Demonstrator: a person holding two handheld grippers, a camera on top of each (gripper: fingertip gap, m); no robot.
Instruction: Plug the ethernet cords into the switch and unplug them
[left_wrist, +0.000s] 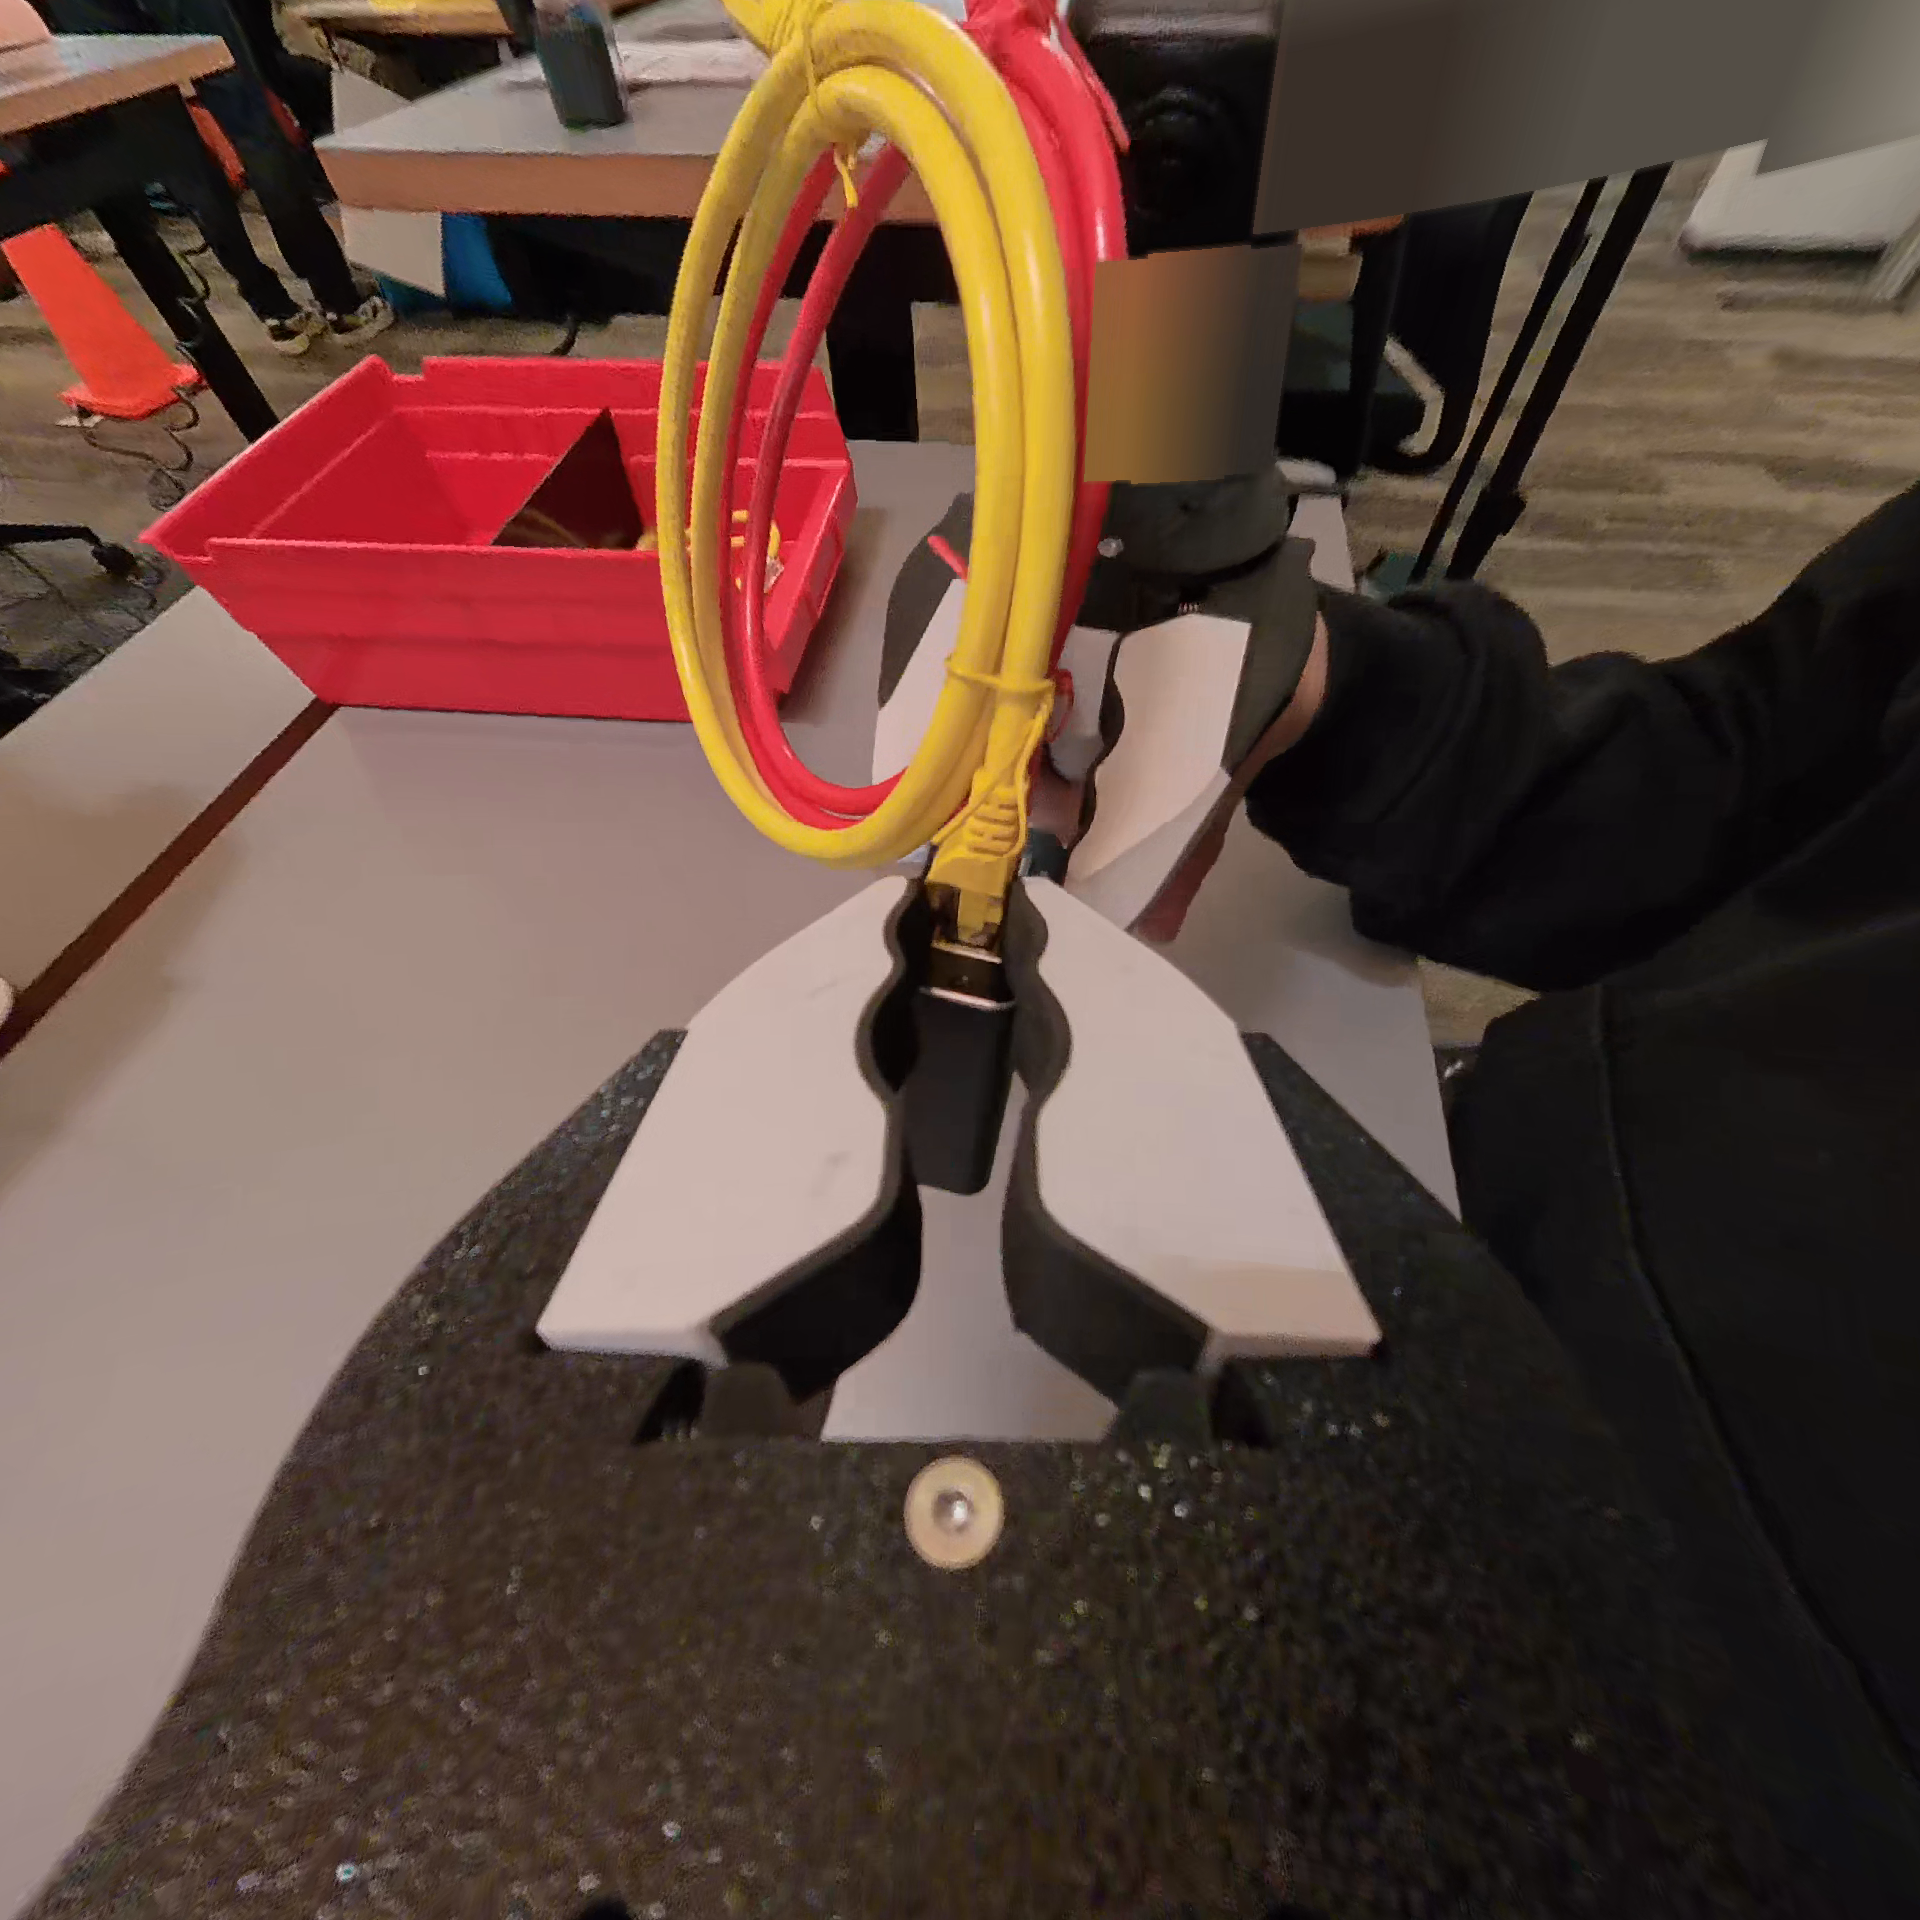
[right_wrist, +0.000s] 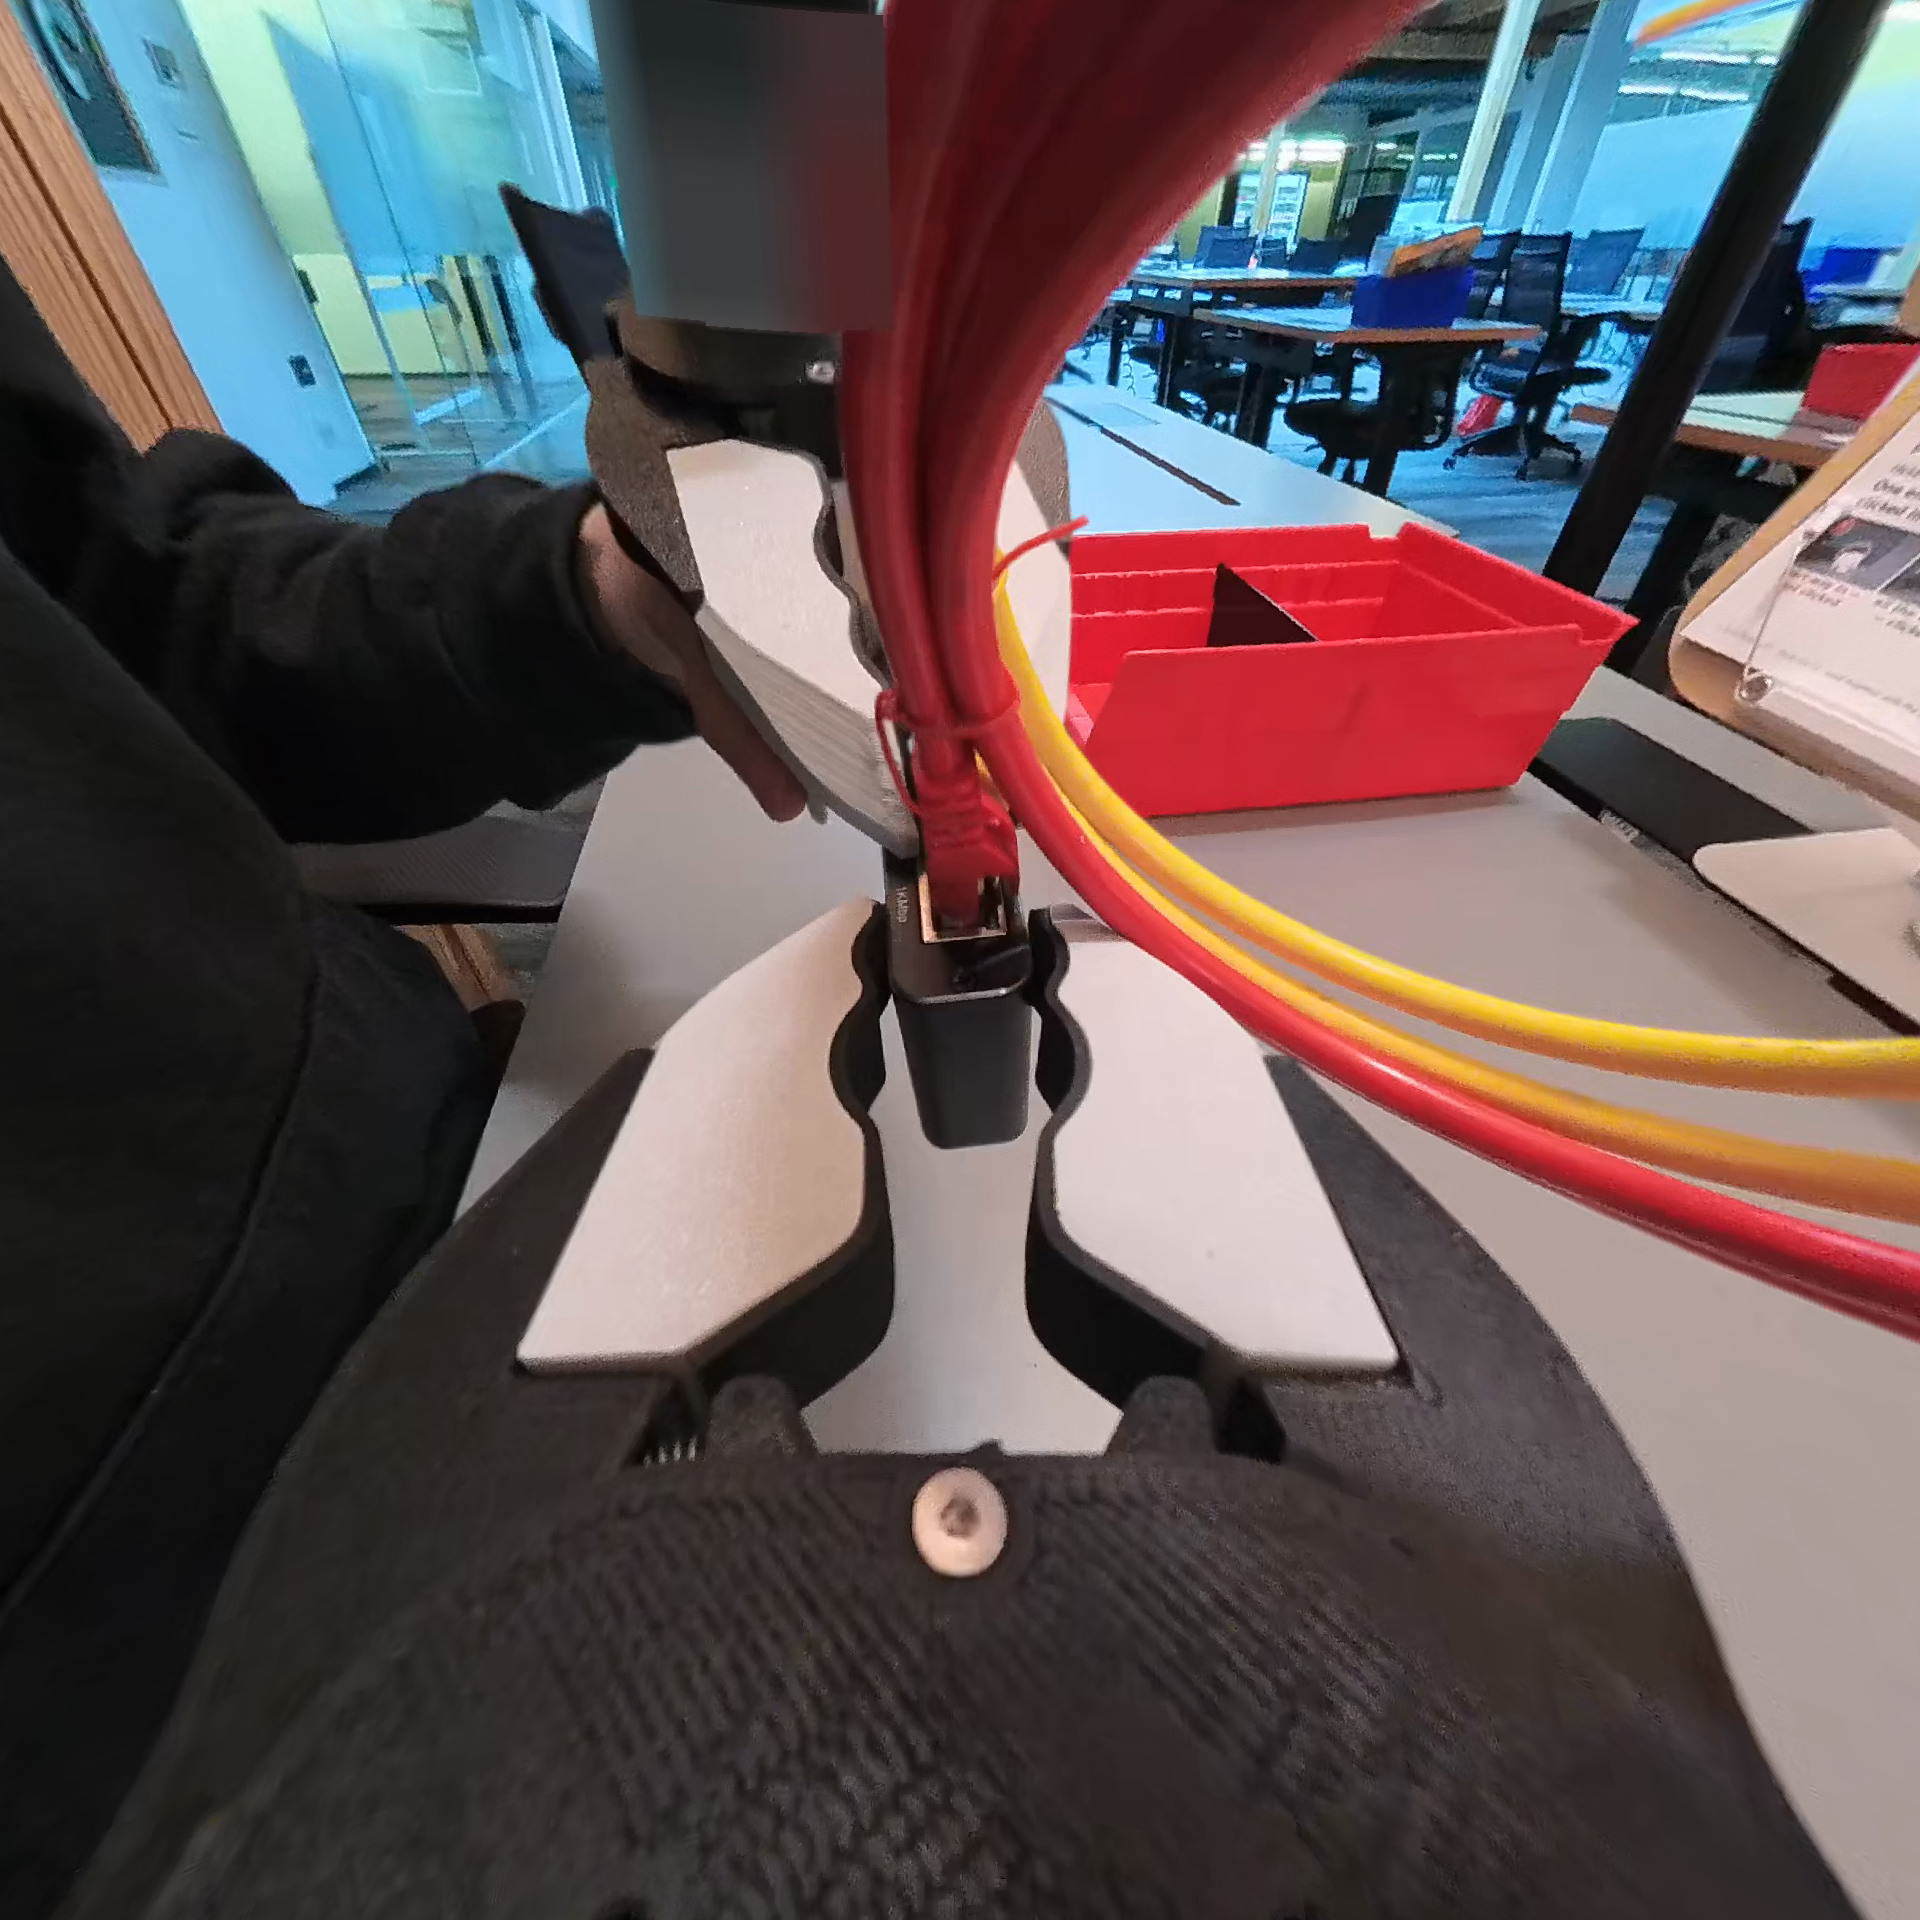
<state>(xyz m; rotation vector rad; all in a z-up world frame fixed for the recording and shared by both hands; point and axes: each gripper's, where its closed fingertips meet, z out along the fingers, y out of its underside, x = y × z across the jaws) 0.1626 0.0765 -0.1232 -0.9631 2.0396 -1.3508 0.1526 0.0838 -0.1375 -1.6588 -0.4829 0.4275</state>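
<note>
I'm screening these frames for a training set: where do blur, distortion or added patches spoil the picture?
Left wrist view: the yellow cable coil is sharp, the table edges bow from the wide lens, and grey patches cover the top right. Right wrist view: the red cable smears close to the lens, the red bin stays clear, and a grey patch sits at the top.

Grey table (left_wrist: 436, 935) (dark-edged): red bin (left_wrist: 436, 582) resting on top.

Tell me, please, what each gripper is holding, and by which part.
Both the left gripper and the right gripper clamp the small black switch by its side faces, from opposite ends. The cords are not gripped.
</note>
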